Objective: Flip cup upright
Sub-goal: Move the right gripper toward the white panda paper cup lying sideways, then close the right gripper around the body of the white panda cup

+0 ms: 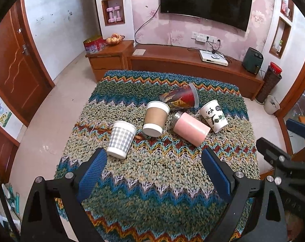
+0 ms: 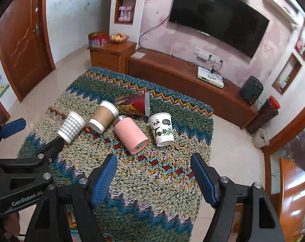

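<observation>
Left wrist view first: the left claw [image 1: 154, 157] is spread wide and holds nothing, hovering over the zigzag knitted cloth [image 1: 152, 181] that covers the surface. Five cups lie tipped on it. The gingham cup [image 1: 121, 140] is nearest, just ahead of the left finger; beside it sit the brown-sleeved paper cup [image 1: 155, 121], the pink cup [image 1: 190, 129], the panda cup [image 1: 214, 115] and, farthest back, the red patterned cup [image 1: 179, 98]. At the right edge, the right claw [image 1: 281, 139] pokes in.

Right wrist view: the right claw [image 2: 153, 159] also gapes, empty, with the pink cup [image 2: 131, 135] straight ahead and the panda cup [image 2: 162, 129] just right of it. The left claw [image 2: 35, 133] shows at left, near the gingham cup [image 2: 72, 127].
</observation>
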Tool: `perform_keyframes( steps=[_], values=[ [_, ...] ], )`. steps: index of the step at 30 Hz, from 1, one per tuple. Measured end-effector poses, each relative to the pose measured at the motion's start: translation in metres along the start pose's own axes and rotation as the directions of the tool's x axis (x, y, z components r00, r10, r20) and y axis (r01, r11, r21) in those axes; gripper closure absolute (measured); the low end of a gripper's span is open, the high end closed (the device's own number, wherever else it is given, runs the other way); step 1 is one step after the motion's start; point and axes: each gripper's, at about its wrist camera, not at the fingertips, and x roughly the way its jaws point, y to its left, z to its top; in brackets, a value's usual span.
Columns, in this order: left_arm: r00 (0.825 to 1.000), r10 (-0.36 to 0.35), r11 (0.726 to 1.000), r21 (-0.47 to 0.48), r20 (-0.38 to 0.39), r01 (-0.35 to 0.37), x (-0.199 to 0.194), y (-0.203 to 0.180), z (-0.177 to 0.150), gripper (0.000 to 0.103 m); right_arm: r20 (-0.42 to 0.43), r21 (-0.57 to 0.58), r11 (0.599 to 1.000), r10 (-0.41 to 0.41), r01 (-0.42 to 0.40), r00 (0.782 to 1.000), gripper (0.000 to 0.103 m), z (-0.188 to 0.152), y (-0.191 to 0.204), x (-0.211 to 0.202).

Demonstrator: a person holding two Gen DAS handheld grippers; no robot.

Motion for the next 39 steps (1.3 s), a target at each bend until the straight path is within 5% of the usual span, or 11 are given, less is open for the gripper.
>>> perform_keyframes(
  steps=[13, 23, 39],
  values=[
    [0.999, 0.033, 0.999, -0.02, -0.042, -0.034, 0.061, -0.003, 0.017, 0.007, -0.158, -0.122, 0.99, 0.049, -0.068, 0.986, 0.027, 0.054, -0.03, 0.117],
    [0.995, 0.051, 0.999, -0.004, -0.088, -0.052, 0.105, -0.012, 0.028, 0.007, -0.308, -0.224, 0.966, 0.057, -0.131, 0.95, 0.027, 0.075, -0.028, 0.207],
    [0.987, 0.066, 0.997, -0.02, -0.149, -0.07, 0.145, -0.012, 0.035, 0.007, -0.444, -0.268, 0.945, 0.053, -0.189, 0.894, 0.027, 0.077, -0.019, 0.276]
  ],
)
